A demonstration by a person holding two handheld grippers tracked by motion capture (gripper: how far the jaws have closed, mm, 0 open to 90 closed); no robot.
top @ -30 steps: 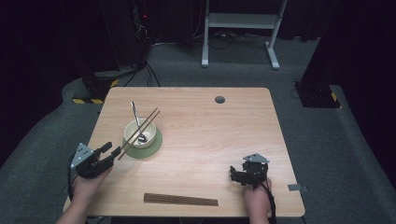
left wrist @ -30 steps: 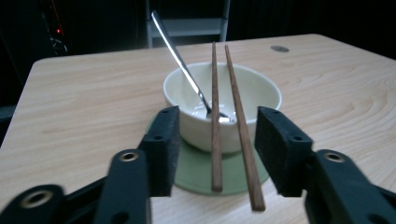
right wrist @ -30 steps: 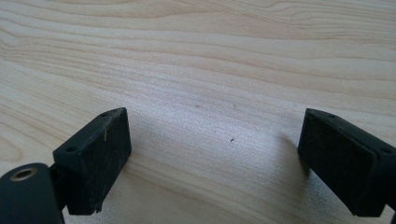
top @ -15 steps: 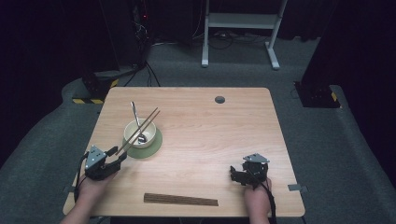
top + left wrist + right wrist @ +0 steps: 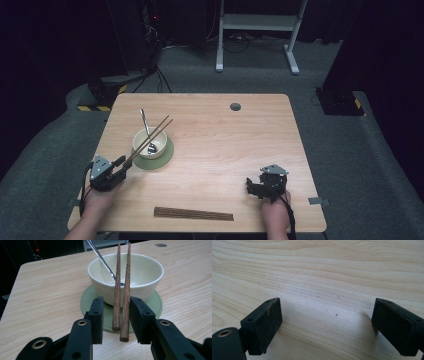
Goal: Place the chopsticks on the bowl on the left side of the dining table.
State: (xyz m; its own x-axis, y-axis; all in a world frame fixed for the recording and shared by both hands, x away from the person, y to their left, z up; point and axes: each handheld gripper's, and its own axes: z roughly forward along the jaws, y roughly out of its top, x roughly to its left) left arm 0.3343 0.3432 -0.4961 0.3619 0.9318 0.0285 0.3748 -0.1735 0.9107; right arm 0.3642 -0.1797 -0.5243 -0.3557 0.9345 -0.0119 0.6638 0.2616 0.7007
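Left gripper (image 5: pixel 115 315) sits near the table's (image 5: pixel 225 135) front-left corner; its jaws have just been closing around the near ends of the chopsticks (image 5: pixel 122 290), right pad about touching, left pad apart. Not gripped yet. Chopsticks rest across the bowl (image 5: pixel 147 277) on its green coaster (image 5: pixel 86 298), spoon (image 5: pixel 100 255) inside. Lift-off remains. Right gripper (image 5: pixel 327 327) idles wide open, empty, front-right.

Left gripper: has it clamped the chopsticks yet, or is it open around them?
Open. The left gripper has just been closing around the chopsticks, but a gap shows at the left pad.
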